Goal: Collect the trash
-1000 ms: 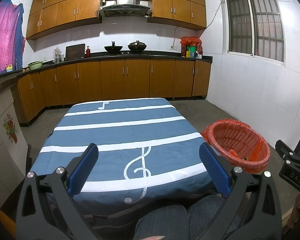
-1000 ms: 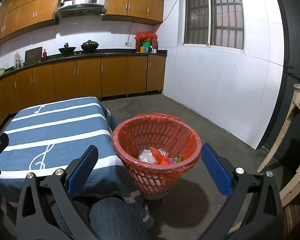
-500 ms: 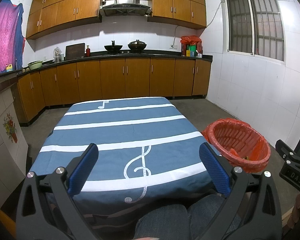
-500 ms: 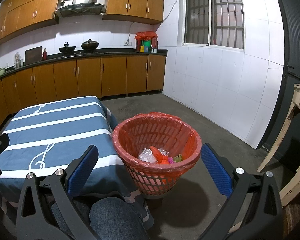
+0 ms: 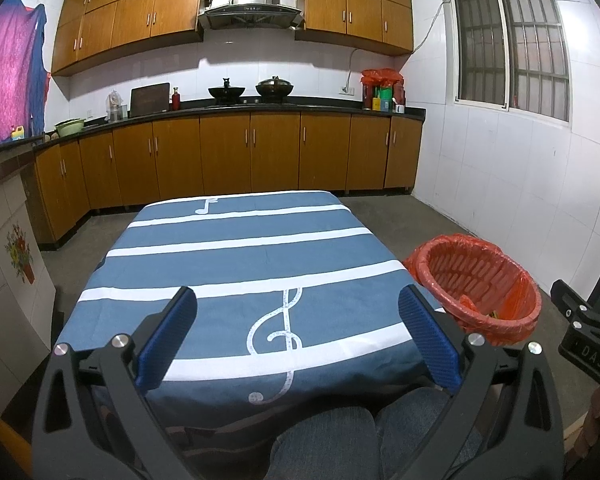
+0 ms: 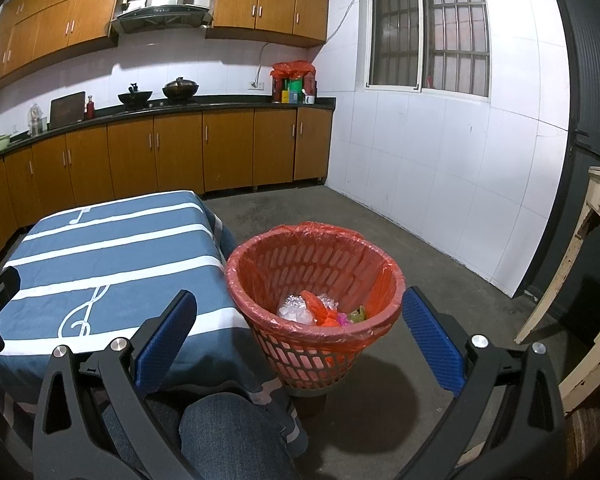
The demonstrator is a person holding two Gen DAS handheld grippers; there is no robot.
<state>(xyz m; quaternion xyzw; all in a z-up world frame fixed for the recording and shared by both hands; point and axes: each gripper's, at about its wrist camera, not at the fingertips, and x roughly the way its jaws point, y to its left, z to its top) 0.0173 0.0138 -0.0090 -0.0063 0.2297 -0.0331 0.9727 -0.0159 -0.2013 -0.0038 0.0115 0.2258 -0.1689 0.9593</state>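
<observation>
A seated person in jeans holds two grippers over a kitchen scene. The left gripper, its blue pads spread wide and holding nothing, hovers above a counter draped in a blue cloth with white stripes and musical notes. The right gripper, likewise spread and empty, faces a red plastic basket lined with a red bag, standing on the concrete floor just beside the counter. Trash lies at the basket's bottom: what appears to be crumpled clear plastic, orange scraps and something greenish.
</observation>
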